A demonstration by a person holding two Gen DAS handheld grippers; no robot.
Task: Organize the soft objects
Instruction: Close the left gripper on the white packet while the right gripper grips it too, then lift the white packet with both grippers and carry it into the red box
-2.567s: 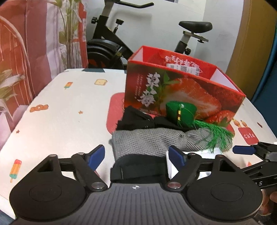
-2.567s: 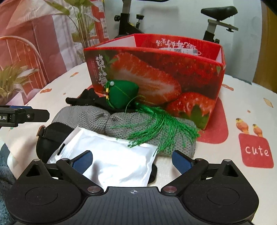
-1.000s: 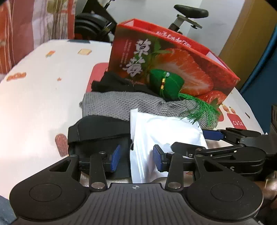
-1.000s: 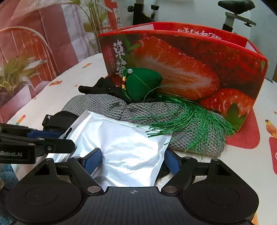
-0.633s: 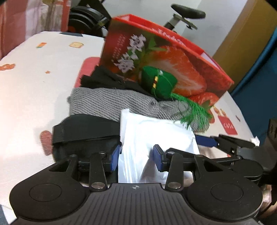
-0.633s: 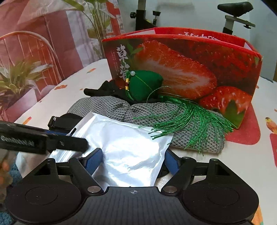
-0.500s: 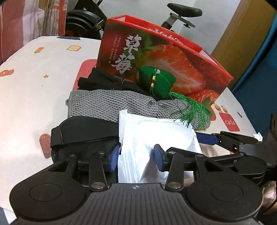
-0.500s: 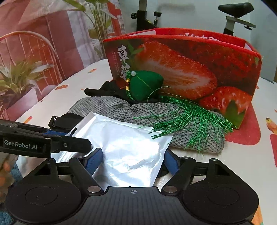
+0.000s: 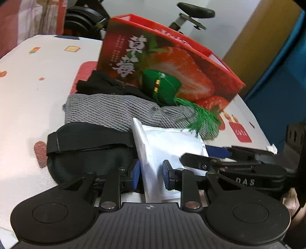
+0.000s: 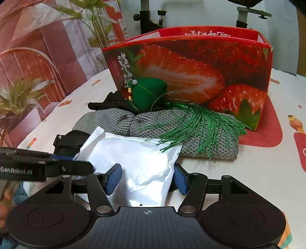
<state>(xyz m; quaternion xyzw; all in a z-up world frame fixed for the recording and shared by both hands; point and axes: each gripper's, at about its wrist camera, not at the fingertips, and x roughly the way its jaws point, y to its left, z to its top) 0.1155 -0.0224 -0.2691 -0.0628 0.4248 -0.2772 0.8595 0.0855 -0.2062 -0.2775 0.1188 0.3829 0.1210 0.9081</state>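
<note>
A white soft pouch (image 9: 168, 145) lies at the near edge of a pile, on a black padded strap (image 9: 86, 143) and a grey knit cloth (image 9: 114, 111). My left gripper (image 9: 151, 173) is shut on the pouch's left edge. My right gripper (image 10: 146, 176) has its pads (image 10: 113, 178) closing on both sides of the same pouch (image 10: 137, 159), touching or nearly touching. A green sachet (image 10: 148, 93) with a green tassel (image 10: 198, 124) rests on the grey cloth (image 10: 210, 138) against the red strawberry box (image 10: 191, 76). A black cloth (image 9: 103, 86) lies behind.
The red strawberry box (image 9: 168, 63) stands open-topped behind the pile on a white patterned tabletop (image 9: 32, 86). An exercise bike (image 9: 191, 15) stands beyond the table. A potted plant (image 10: 17, 99) and a red-and-white curtain are at left.
My left gripper has closed further onto the pouch's left edge and lifted it slightly. My right gripper's fingers have narrowed around the pouch. Both views have moved closer to the pile.
</note>
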